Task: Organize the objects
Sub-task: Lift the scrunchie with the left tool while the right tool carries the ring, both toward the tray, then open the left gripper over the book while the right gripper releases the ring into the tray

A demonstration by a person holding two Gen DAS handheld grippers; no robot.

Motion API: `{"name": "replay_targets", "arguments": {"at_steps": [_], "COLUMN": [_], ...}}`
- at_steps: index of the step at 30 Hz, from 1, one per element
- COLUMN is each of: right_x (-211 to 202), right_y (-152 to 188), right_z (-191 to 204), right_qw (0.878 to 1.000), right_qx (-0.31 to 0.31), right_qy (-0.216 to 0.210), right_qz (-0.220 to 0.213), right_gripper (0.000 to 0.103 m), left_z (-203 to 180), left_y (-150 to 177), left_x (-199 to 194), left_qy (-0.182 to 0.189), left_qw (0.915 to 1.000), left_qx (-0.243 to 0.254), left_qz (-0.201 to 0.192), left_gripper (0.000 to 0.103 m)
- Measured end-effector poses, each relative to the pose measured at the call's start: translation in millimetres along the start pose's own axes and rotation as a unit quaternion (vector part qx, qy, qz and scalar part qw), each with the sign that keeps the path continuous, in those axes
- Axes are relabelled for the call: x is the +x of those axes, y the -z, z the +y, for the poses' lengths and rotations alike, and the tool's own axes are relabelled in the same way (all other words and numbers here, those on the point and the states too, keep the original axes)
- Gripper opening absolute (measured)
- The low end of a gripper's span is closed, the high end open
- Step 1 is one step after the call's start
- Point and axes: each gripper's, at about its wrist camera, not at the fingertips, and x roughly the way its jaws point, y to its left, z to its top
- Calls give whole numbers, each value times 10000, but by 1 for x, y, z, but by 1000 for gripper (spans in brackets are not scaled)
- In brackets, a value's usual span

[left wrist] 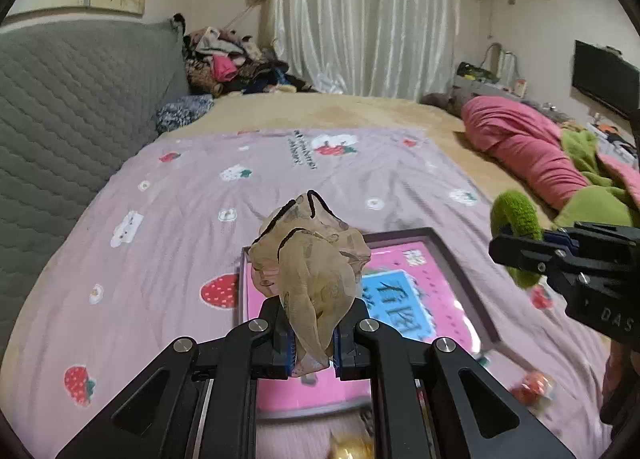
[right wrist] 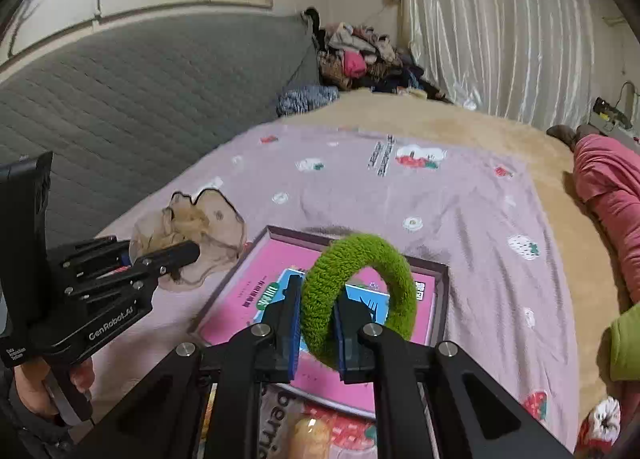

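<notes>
1. Bed cover (left wrist: 192, 187), pale purple with strawberries on it, lies flat under both tools.
2. The left gripper (left wrist: 314, 343) is squeezed tight on a thin beige scrunchie (left wrist: 310, 259) with black edging. The scrunchie sticks up above the fingers.
3. The right gripper (right wrist: 318, 333) is squeezed tight on a fuzzy green scrunchie (right wrist: 360, 291). The ring stands up on its edge.
4. A shallow box (right wrist: 442, 279) with a pink picture inside sits on the cover, just below both scrunchies.
5. A hand (right wrist: 36, 387) holds the left tool's handle.
6. A pink blanket (left wrist: 524, 151) lies far off to the right.
</notes>
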Motion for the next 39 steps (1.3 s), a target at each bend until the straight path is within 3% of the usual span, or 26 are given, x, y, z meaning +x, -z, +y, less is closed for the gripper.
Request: {"name": "replay_targets", "arguments": {"at_steps": [7,12,19,26,28,32,37,39], "right_x": [75,126,180,189,187,181,168,157], "right_y": [-11,-11,4,14,14,12,7,5], "right_z": [-21,-40,-65,-79,-80,-78,-70,-65], "right_qw": [9976,9926,9815,9784,9778,9783,9821,9832], "right_qx": [81,271,387,703,755,757,651,538], "right_qy": [53,86,487,343,342,441,335,351], "right_qz": [693,1184,1810,1912,1924,1877,1733,1706], "right_gripper": [14,14,14,16,22,54,57,59], "left_z": [1,3,-2,5,7,9,10,9], "left_y": [-4,2,11,20,22,23,23,22], "left_x": [75,121,149,165,164,164,153,147], "left_qy": [52,274,185,-2,-18,-49,-17,21], "left_qw": [9991,9949,9925,9908,9911,9909,9915,9912], "left_qx": [104,6,208,191,205,139,70,21], "left_qz": [410,976,1188,1336,1318,1340,1300,1324], "left_gripper": [13,13,14,18,26,38,65,70]}}
